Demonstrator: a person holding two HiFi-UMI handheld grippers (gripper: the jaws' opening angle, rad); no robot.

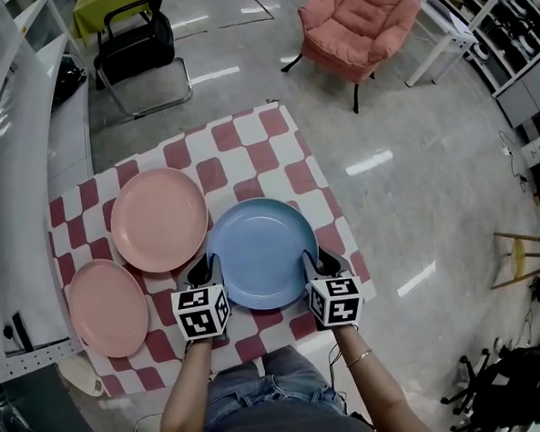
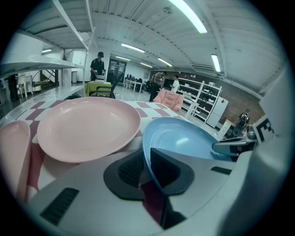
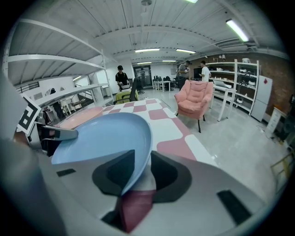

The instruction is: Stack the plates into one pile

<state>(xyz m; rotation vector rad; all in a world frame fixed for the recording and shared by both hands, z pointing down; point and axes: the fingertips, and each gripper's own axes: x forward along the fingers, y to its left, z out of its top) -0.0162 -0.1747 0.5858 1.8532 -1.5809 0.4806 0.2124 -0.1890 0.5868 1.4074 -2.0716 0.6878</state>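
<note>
Head view: L tool, R tool downtilted (flanking blue plate).

- Our head view looks steeply down on the table.
- Our gripper views sit close at opposite rims of the blue plate, which all three share.

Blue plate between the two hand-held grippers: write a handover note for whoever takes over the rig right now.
Left hand-held gripper: shut on the left rim of the round blue plate.
Right hand-held gripper: open, with the plate's right rim between its jaws but not yet pinched.
Things: the blue plate is at the near side of the red-and-white checkered cloth. The farther round pink plate and the nearer round pink plate lie side by side to its left.
Done: nothing stacked.
Left: probably close the right grip, then gather all three plates into one pile.
</note>
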